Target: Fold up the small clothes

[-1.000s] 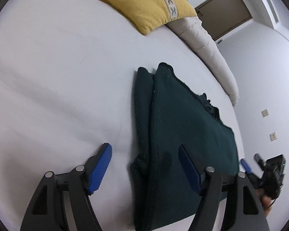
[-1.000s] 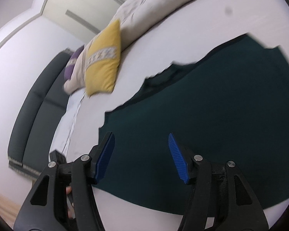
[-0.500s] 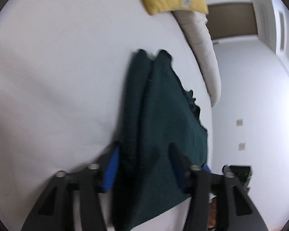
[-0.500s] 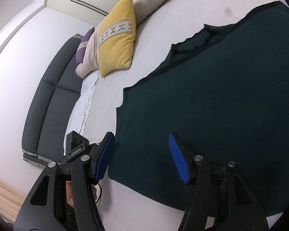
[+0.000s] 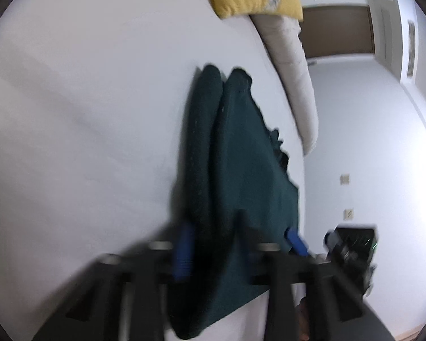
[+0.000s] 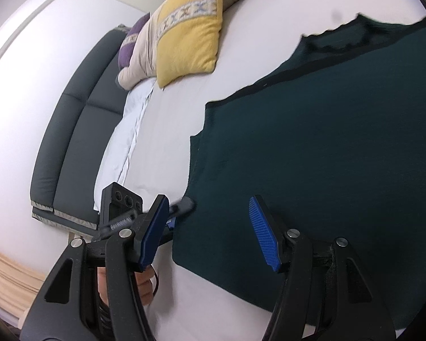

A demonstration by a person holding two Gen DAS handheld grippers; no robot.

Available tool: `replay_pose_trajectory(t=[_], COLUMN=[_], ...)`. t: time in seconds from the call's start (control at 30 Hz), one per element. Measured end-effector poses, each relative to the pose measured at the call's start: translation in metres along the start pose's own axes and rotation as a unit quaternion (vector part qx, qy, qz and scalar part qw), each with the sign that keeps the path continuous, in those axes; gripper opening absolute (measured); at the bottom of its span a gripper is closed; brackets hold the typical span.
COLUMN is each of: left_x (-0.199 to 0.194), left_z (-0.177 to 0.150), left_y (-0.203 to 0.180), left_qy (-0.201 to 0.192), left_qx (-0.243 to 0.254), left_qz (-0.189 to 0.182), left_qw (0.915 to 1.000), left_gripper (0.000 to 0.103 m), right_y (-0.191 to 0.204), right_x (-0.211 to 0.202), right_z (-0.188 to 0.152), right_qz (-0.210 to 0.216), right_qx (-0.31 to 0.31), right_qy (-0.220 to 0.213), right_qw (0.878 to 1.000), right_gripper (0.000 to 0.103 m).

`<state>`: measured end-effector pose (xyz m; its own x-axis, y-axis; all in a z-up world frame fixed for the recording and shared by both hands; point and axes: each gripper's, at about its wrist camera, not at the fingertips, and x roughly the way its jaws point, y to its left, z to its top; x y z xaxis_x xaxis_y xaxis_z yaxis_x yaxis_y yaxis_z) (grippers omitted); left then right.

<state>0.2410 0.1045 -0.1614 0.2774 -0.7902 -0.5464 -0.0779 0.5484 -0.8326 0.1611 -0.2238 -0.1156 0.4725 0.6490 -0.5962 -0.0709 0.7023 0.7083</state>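
Left gripper: jaws just narrowed, blue pads nipping the folded near-left edge of the dark green knitted garment; blurred, yet cloth plainly between them. Right gripper: jaws wide, nothing between the pads, poised over the garment's near corner. Garment spread flat on the white bed sheet, running toward twelve o'clock in the left wrist view. Yellow square cushion with patterned band at eleven o'clock in the right wrist view, beige rolled duvet beside it.
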Motion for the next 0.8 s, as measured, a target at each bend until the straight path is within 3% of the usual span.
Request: replay_pose_trajectory(t=[0.2,0.27,0.37,0.53,0.67,0.8], left_x=[-0.005,-0.005,-0.006,-0.014,-0.012,0.024], left_z=[-0.004,-0.004,-0.006,-0.01,-0.014,-0.031], left_y=[0.004,0.006,0.005,-0.022,-0.079,-0.153], left_qy=[-0.018,-0.022,-0.026,-0.034,-0.04,-0.026], left_qx=[-0.002,-0.007,-0.008,0.014,0.069,0.14], left_qz=[-0.01,-0.013,-0.009,0.011,0.037,0.044], left_qw=[0.9998,0.9996,0.9996,0.9992,0.9962,0.9889], left_gripper=[0.017,0.016,0.016,0.016,0.015,0.015], right_y=[0.005,-0.003,-0.015,-0.027,-0.051,-0.084], right_x=[0.044,0.063,0.074,0.049,0.006,-0.046], right_z=[0.009,0.011,0.012,0.019,0.027,0.036], right_qz=[0.004,-0.033,-0.023,0.021,0.04,0.051], right_qx=[0.014,0.021,0.024,0.064,0.092,0.121], right_qy=[0.036,0.059,0.053,0.033,0.002,-0.03], right_qw=[0.999,0.997,0.998,0.997,0.995,0.991], right_gripper=[0.058,0.056,0.051,0.053,0.053,0.055])
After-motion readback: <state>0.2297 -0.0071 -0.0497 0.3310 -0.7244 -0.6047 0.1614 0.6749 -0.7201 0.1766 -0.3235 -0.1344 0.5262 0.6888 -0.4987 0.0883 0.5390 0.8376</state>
